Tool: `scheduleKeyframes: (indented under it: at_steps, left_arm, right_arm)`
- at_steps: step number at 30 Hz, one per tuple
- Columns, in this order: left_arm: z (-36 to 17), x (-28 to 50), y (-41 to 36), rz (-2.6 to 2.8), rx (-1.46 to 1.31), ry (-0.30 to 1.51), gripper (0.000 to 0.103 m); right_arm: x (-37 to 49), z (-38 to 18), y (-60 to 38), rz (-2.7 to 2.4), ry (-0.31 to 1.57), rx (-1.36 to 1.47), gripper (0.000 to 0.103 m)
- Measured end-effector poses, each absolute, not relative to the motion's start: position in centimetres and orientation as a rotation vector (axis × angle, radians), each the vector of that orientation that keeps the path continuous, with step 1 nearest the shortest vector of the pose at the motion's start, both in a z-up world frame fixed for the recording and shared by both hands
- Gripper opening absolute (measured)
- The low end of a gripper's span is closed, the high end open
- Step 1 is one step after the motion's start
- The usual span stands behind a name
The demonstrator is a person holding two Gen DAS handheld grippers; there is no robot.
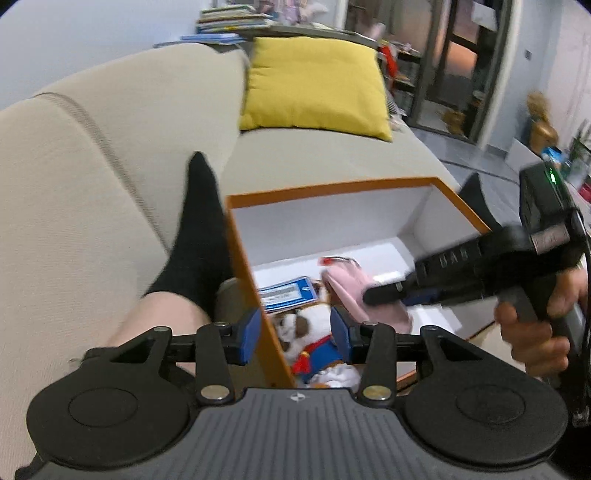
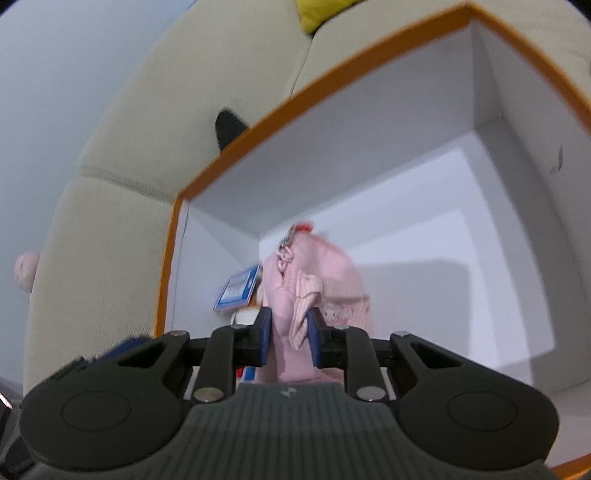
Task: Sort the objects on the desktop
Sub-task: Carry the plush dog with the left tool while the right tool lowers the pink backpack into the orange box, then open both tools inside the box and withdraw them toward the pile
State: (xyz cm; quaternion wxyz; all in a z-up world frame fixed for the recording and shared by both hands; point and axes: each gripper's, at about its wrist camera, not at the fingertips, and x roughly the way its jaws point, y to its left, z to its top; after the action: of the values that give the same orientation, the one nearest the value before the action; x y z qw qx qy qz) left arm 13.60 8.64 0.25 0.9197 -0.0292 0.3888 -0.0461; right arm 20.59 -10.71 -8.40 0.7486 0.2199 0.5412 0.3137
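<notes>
A beige sofa is seen to fill most of the left wrist view, with a yellow cushion propped at its far end and a stack of books behind the backrest. Beyond the sofa, a dark-framed glass door and a pale floor can be made out, blurred.

An orange-edged box with white inner walls is set on the sofa seat, beside a leg in a black sock. Inside it, a blue card, a plush toy in blue and red and a pink knitted pouch are gathered at one end.

The left tool is held half open with nothing between its pads, astride the box's near wall. The right tool is closed on the pink knitted pouch, which is kept low inside the box, a metal chain at its top.
</notes>
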Motion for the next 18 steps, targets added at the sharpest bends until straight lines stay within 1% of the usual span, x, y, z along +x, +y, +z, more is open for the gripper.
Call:
scheduleKeyframes:
  at_steps: [4,6,9,10,18]
  left_arm:
    - [-0.4,14.0,9.2,-0.091,-0.096,0.832,0.049]
    - [-0.9,14.2,9.3,-0.092,-0.107,0.847,0.043]
    - [-1.4,14.5,9.3,-0.112,-0.124,0.863,0.037]
    - [-1.5,14.5,9.3,-0.115,-0.125,0.863,0.037]
    - [-1.8,14.2,9.0,-0.11,-0.123,0.859,0.037]
  right_arm:
    - [20.4,-8.6,-9.8,0.715,1.216,0.488,0.022]
    - [20.5,-9.2,-9.5,0.744,1.252,0.541,0.02]
    - [20.6,-9.4,-9.5,0.756,1.247,0.578,0.02]
    - [20.6,-9.5,-9.5,0.758,1.25,0.582,0.02]
    - [19.4,-7.7,-8.5,0.763,1.2,0.376,0.021]
